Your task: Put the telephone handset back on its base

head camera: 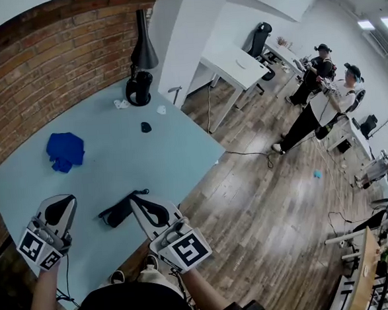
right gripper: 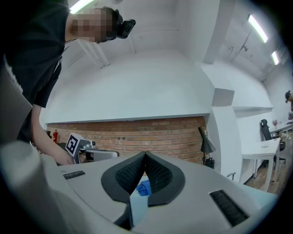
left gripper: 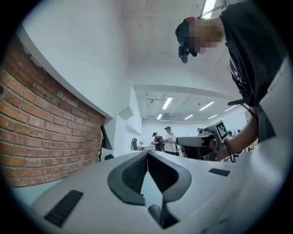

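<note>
The left tongs [left gripper: 147, 154] and right tongs [right gripper: 145, 155] are shown pressed together, with nothing gripped, while the black telephone [head camera: 118, 214] is seen lying between the 2 tongs near the pale-blue desk's [head camera: 174, 152] front edge.

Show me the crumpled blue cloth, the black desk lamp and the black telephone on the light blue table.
crumpled blue cloth [head camera: 66, 151]: head view, middle of the cloth.
black desk lamp [head camera: 145, 55]: head view, on its cone shade.
black telephone [head camera: 118, 214]: head view, on its dark body.
</note>
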{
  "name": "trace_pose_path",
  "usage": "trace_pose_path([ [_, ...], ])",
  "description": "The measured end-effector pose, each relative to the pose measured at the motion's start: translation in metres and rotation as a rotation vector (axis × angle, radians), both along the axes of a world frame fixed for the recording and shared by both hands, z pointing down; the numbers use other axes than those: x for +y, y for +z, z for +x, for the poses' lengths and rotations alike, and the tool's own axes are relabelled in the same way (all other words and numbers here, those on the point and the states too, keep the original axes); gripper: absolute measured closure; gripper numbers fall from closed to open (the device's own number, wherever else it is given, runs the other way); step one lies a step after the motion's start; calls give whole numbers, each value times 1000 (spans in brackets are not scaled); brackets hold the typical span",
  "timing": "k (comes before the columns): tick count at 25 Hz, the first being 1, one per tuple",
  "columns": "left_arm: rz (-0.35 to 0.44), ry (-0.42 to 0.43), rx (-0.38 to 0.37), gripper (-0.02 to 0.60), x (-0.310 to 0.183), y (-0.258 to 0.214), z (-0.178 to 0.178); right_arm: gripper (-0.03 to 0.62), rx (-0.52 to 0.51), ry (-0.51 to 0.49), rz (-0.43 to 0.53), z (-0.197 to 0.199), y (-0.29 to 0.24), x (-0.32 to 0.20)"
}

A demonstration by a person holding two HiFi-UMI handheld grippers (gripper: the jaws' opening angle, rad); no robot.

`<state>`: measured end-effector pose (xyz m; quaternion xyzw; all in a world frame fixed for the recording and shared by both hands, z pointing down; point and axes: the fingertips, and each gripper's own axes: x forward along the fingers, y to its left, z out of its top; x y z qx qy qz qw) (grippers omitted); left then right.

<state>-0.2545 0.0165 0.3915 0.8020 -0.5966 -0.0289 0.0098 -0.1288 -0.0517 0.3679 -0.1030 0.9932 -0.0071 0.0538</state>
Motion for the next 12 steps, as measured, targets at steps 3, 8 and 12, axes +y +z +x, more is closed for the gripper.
trace_pose_path([
  [3, 8, 16, 0, 551, 8, -1, 0, 572, 3, -7, -17, -12, 5, 9],
  [8, -29, 54, 7, 551, 21, 22, 4, 572, 48, -12, -81, -28, 32, 25],
  [12, -80, 67, 29, 551, 29, 50, 3, 572, 101, -19, -127, -35, 60, 39],
])
